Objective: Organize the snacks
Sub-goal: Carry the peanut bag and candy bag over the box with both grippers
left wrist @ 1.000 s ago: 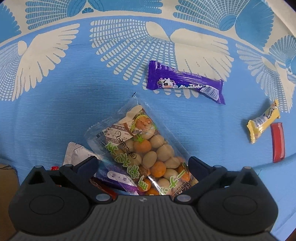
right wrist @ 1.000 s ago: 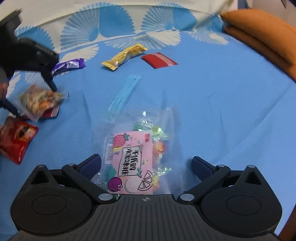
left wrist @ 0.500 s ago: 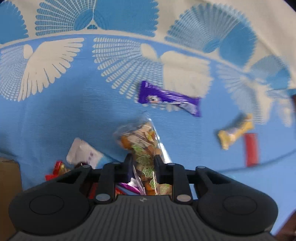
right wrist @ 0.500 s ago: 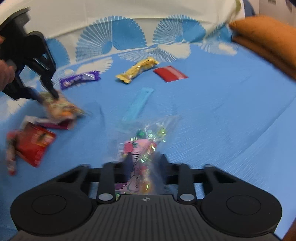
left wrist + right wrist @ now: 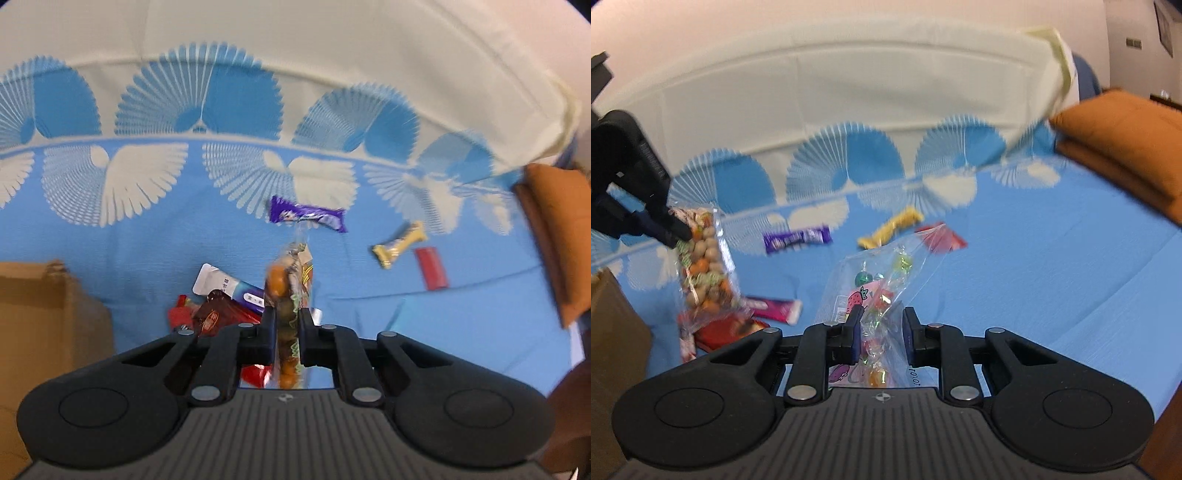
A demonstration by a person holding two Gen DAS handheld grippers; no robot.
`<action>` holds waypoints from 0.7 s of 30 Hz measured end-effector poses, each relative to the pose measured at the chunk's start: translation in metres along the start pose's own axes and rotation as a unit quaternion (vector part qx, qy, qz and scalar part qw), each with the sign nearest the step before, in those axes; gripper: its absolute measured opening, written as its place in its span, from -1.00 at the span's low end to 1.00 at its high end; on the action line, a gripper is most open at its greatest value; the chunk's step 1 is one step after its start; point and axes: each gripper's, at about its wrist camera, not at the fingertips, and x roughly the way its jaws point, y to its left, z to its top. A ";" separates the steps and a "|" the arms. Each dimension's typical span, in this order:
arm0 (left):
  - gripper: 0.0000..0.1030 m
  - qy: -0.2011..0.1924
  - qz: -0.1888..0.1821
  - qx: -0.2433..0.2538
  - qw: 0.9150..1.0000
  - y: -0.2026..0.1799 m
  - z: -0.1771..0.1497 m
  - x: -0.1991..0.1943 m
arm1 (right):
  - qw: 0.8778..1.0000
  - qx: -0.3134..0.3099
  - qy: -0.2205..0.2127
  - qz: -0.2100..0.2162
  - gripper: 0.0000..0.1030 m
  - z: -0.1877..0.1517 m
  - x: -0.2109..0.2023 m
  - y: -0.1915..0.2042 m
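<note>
Both grippers clamp snack bags clear of the blue patterned cloth [image 5: 1034, 295]: the left gripper [image 5: 287, 325] pinches a clear bag of orange-and-tan coated nuts [image 5: 290, 295], its jaws having just closed further; the right gripper [image 5: 880, 328] squeezes a clear bag of foil-wrapped candies [image 5: 882, 291]. Best carried steadily toward the brown cardboard box [image 5: 40, 325] at nine o'clock, grips kept firm on the slippery film.

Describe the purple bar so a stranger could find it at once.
Start at the blue bedspread with white fan patterns. Near the fan border lies the purple bar, flat, left of a yellow bar and a red packet. It is the only purple wrapper with white print.
</note>
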 end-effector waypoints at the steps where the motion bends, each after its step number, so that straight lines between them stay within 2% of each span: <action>1: -0.77 -0.009 -0.005 0.005 1.000 0.001 -0.006 -0.017 | 1.000 -0.002 -0.006 0.001 -0.54 0.004 -0.008 0.002; 6: -0.79 -0.049 -0.024 0.017 0.998 0.007 -0.031 -0.081 | 0.999 -0.011 -0.030 0.015 -0.54 0.020 -0.055 0.018; 12: -0.79 -0.076 -0.044 -0.009 0.996 0.036 -0.057 -0.155 | 0.997 -0.023 -0.050 0.055 -0.54 0.030 -0.109 0.055; 17: -0.79 -0.113 -0.033 -0.020 0.993 0.077 -0.091 -0.222 | 0.990 -0.043 -0.065 0.115 -0.54 0.031 -0.157 0.097; 21: -0.79 -0.130 -0.016 -0.028 0.991 0.115 -0.116 -0.260 | 0.983 -0.066 -0.067 0.156 -0.54 0.029 -0.185 0.133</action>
